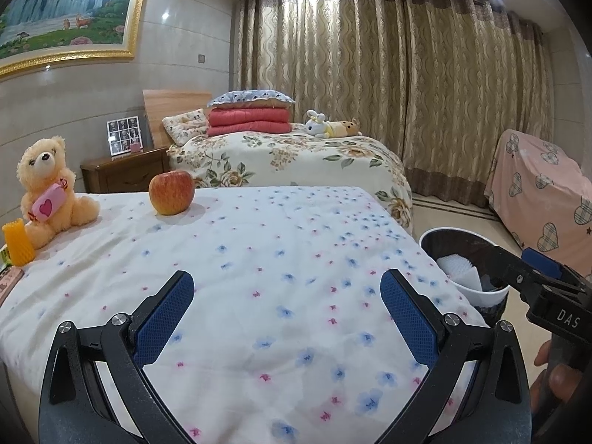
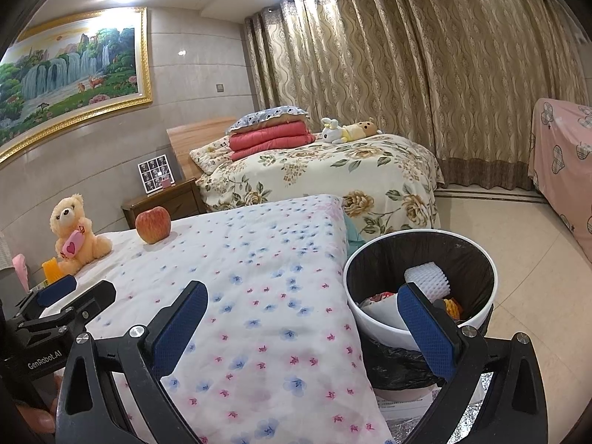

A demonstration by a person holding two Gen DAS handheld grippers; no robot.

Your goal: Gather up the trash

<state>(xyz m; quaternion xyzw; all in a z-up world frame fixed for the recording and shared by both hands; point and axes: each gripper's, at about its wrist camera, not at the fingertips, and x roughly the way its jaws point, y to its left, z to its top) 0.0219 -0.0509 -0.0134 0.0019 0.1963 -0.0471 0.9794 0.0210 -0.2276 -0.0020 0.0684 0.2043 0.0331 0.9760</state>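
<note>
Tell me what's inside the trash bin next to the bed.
The trash bin holds white foam netting, white paper, and red and orange scraps. The right tool's finger hides part; deeper contents are covered.

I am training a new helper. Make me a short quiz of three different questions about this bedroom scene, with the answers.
1. True or false: the left tool is shut on a piece of trash.
2. Multiple choice: the white foam net lies
A) on the bed cover
B) inside the trash bin
C) beside the apple
3. Fill in: the orange foam net stands on the bed next to the ______.

Key
1. False: both the left tool and the right tool are open and hold nothing.
2. B: it is inside the trash bin.
3. teddy bear; the apple stands farther off.
</note>
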